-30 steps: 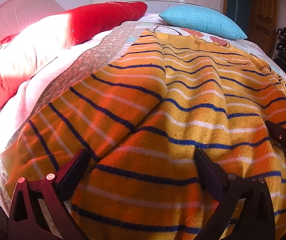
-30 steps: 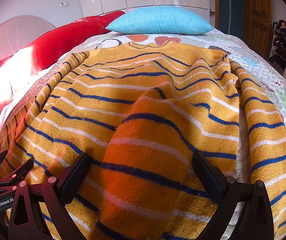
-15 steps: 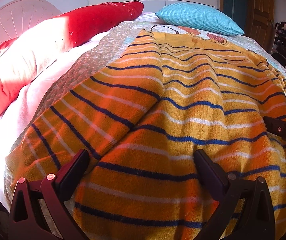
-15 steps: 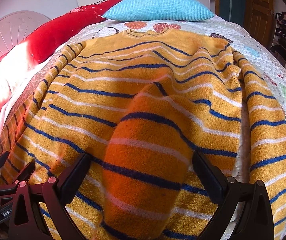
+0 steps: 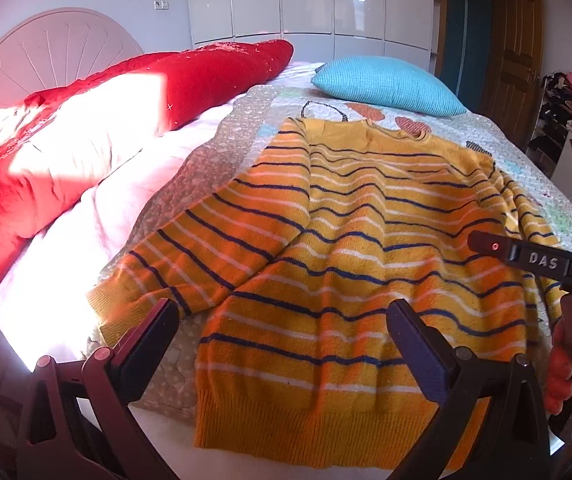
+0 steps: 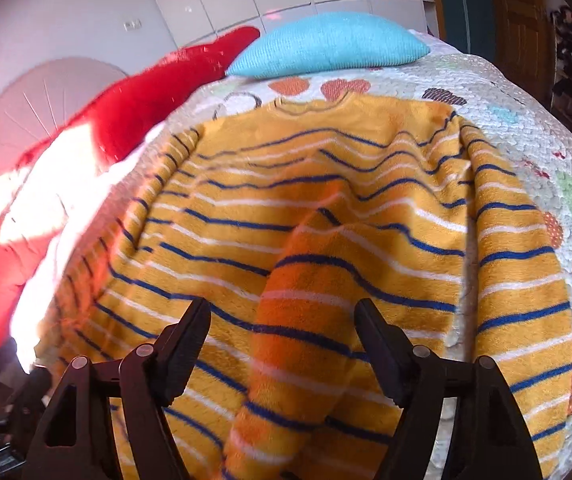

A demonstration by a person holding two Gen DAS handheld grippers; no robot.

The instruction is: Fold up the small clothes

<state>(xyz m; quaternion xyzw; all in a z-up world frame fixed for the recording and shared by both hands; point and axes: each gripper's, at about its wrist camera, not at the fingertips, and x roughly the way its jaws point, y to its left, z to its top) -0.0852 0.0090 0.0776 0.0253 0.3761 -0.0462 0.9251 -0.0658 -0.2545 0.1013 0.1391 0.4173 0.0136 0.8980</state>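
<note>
Left wrist view shows the left gripper (image 5: 282,344) spread wide and holding nothing, above the hem of the striped sweater (image 5: 365,240), which lies flat on the bed quilt (image 5: 222,152) ahead of it. Right wrist view shows the right gripper (image 6: 282,344) with its fingers (image 6: 186,344) narrower apart but not closed; a raised fold of the sweater's sleeve (image 6: 305,320) sits between them, and I cannot tell if they touch it.
</note>
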